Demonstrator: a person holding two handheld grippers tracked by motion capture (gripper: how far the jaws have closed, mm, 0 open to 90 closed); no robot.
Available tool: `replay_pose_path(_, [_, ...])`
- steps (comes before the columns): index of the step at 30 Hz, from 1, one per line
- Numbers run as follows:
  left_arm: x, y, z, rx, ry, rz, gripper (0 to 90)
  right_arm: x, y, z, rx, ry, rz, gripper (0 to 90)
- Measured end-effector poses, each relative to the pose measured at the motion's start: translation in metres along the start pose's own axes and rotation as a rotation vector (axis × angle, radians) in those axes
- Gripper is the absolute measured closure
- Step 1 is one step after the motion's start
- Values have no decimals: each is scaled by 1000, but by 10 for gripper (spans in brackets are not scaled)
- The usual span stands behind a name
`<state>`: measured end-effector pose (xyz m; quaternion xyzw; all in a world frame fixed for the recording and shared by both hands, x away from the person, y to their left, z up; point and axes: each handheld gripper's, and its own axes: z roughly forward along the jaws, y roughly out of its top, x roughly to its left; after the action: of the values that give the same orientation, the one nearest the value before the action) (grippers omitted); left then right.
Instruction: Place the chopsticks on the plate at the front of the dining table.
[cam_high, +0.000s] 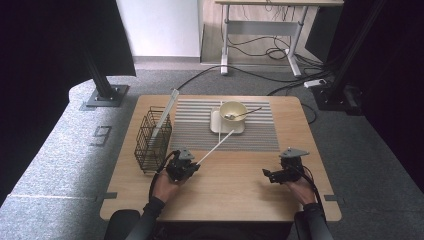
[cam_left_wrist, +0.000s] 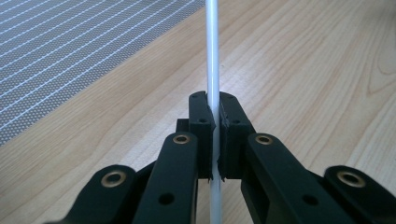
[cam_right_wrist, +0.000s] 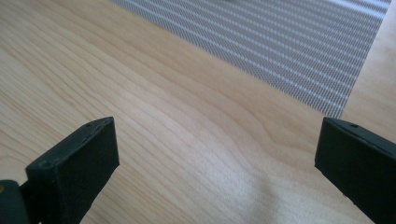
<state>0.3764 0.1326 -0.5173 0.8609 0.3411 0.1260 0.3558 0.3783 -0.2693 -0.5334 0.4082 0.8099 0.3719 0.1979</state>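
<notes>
High view has the white chopstick (cam_high: 216, 146) pinched at its near end by the left claw (cam_high: 192, 167), slanting up over the bench (cam_high: 235, 195) toward the bowl (cam_high: 233, 111) on its small tray (cam_high: 216, 125); left gripper view shows the pads clamped tight on it (cam_left_wrist: 213, 70); right claw (cam_high: 267, 174) sits well apart over bare wood, spread wide, nothing in it; striped mat (cam_high: 195, 132) and wire basket (cam_high: 151, 140) lie beyond.
</notes>
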Motion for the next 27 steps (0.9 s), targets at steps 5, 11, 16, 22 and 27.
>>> replay_pose_path(5, [2,1,1,13,18,-16,852,-2,-8,6,-8,-8,5,0])
replay_pose_path(11, [5,2,5,30,34,-30,852,-4,-16,15,22,5,6,0])
replay_pose_path(16, [8,2,7,43,49,-48,853,-1,-21,22,66,14,-7,0])
replay_pose_path(22, [10,4,9,57,68,-54,852,-1,-21,22,71,14,3,0])
replay_pose_path(27, [12,6,13,75,89,-68,853,-1,-21,22,70,14,3,0])
